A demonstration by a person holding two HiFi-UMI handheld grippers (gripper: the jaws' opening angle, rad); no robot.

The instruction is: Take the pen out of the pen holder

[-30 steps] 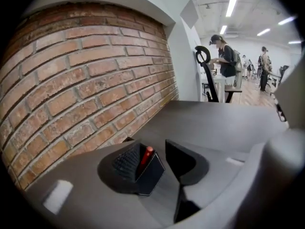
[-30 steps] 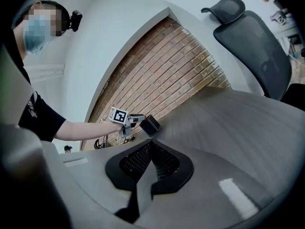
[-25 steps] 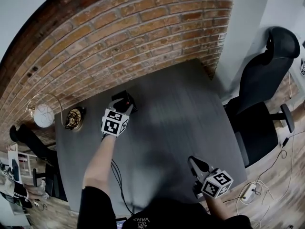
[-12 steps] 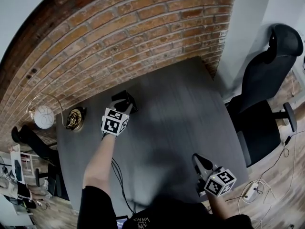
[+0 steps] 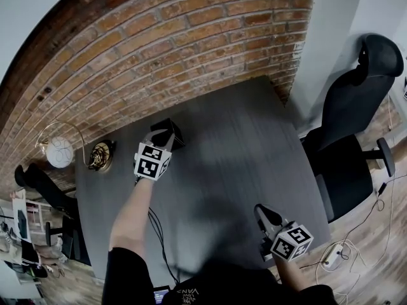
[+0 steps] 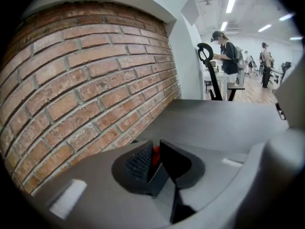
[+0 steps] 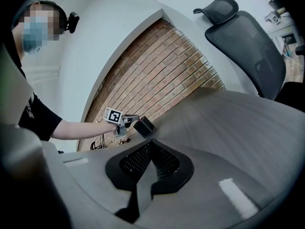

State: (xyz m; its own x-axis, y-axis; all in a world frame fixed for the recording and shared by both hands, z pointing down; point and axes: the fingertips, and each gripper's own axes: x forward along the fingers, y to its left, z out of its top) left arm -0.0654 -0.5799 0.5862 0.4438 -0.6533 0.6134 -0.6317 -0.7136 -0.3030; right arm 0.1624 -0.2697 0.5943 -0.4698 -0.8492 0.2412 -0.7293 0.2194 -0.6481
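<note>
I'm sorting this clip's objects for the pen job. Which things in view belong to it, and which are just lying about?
Job in hand: pen, its red end between the jaws of the left gripper, which have just been closing; black pen holder; grey table.
Lying about: right gripper, shut and empty; white globe; brass ornament; office chair.

The black, boxy pen holder [image 5: 170, 132] stands at the table's [image 5: 248, 145] 11 o'clock. The pen's [image 6: 154, 156] red tip sits between the left gripper's [image 6: 157, 150] jaws, which have just been closing on it.
</note>
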